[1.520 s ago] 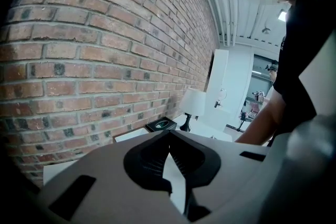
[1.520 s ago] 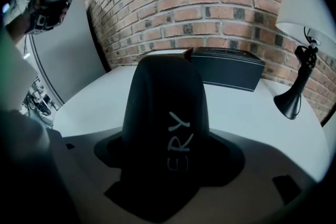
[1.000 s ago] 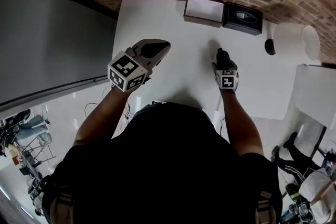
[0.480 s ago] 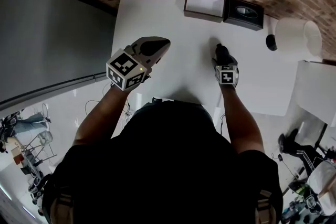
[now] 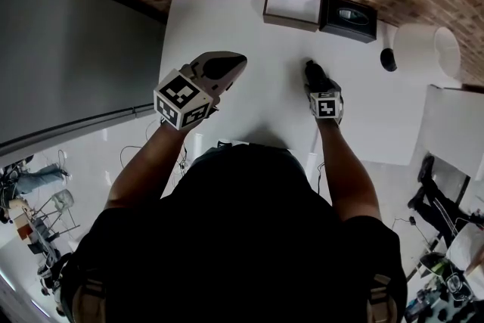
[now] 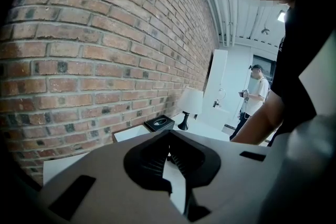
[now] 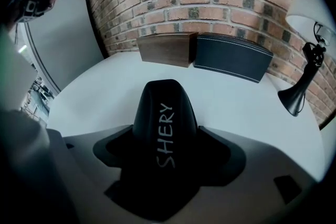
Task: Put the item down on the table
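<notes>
From the head view, the white table [image 5: 249,98] has a brown box [image 5: 293,7] at its far edge. The right gripper [image 5: 316,84] is on the near side of the brown box, well apart from it. It holds a black item [image 5: 309,68] over bare table. I cannot tell from here if the item touches the top. The left gripper [image 5: 229,65] is also on the near side of the box and off to its left. It looks higher up.

In the left gripper view, the two jaws meet at their tips. Nothing is between them. The brown box shows past them, far off. This gripper has no job right now, so I think it is best to keep it up and out of the way.

In the right gripper view, the jaws are clamped on the black item from both sides. The item has the word SHERY on it. It sticks out toward the brown box, and there is a lot of bare table between the two.

To do this step well, I think the right gripper needs to go down slowly. Let the item's flat side rest on the table first. Only then open the jaws, and pull straight back, away from the box. If the jaws open too soon, the item may drop or roll.
</notes>
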Tool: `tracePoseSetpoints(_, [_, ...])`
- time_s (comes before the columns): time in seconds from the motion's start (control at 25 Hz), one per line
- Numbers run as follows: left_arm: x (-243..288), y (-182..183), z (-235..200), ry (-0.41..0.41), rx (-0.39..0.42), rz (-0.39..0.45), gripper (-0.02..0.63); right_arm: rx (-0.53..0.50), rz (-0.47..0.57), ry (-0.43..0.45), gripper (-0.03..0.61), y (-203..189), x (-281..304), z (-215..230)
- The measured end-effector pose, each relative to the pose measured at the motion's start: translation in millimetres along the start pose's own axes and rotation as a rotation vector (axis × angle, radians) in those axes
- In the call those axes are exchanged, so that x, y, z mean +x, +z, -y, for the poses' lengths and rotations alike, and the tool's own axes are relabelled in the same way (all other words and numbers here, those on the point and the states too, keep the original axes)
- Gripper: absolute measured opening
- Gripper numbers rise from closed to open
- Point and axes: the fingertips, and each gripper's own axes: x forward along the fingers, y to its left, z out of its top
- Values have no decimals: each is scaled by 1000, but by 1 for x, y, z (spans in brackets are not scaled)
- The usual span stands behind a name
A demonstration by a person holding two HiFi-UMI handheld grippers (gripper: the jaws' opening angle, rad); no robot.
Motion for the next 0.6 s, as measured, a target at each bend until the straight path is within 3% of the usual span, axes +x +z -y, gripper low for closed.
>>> tracePoseSetpoints(0.6, [-6,1,-1,-16,-9,14,15,11,37,-16,383,5,-12,4])
